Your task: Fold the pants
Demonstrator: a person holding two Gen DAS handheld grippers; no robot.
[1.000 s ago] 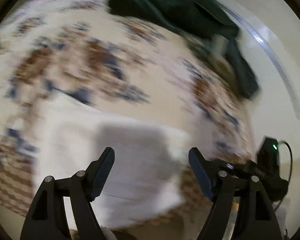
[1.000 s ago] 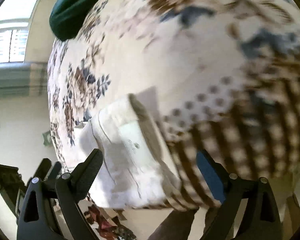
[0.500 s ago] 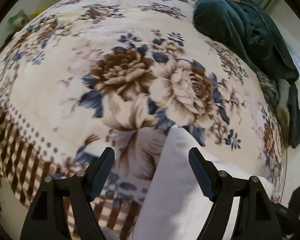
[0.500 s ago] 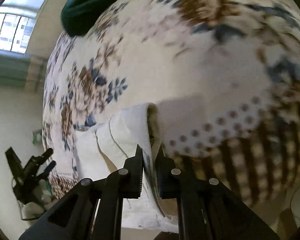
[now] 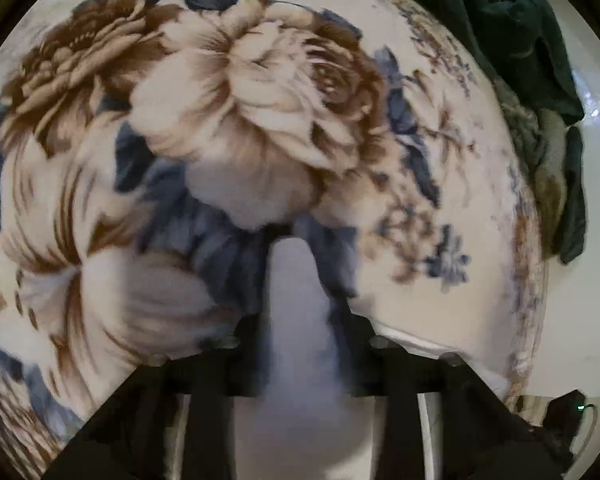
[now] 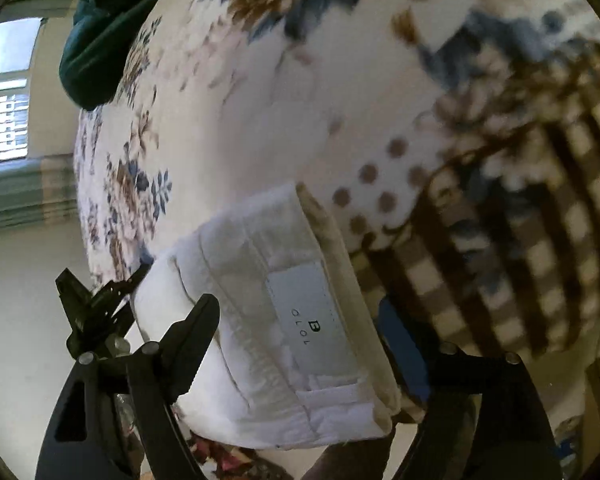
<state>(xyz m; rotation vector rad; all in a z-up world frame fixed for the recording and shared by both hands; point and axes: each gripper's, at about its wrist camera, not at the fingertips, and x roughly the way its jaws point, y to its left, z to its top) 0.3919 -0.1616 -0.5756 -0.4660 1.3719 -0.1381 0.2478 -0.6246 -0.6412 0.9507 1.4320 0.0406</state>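
Pants [image 6: 284, 320]: white, folded into a thick bundle, lying at the near edge of the bed on the patterned blanket; in the right wrist view the waistband faces up with a pale sewn label printed "B CLOL"
Pants in the left wrist view [image 5: 300, 320]: a greyish-white fold stands up between the two fingers, blurred by closeness
Left gripper [image 5: 298, 308]: narrowed down on the raised fold of the pants, fingers pressed against the cloth on either side
Left gripper seen from the right [image 6: 96, 304]: dark frame just beside the far end of the bundle, at the bed's edge
Right gripper [image 6: 296, 320]: spread wide, one finger on each side of the bundle's near end; I cannot tell whether either finger touches the cloth
Right fingers [image 6: 196, 328]: black on one side, the other showing a blue pad just beside the cream inner edge of the waistband
Blanket [image 5: 260, 100]: cream with big brown roses and blue leaves, a band of brown dots and brown checks along its border
Dark green cloth [image 5: 512, 28]: heaped at the far side of the bed, well apart from the pants
Window [image 6: 4, 92]: bright, beyond the bed in the right wrist view
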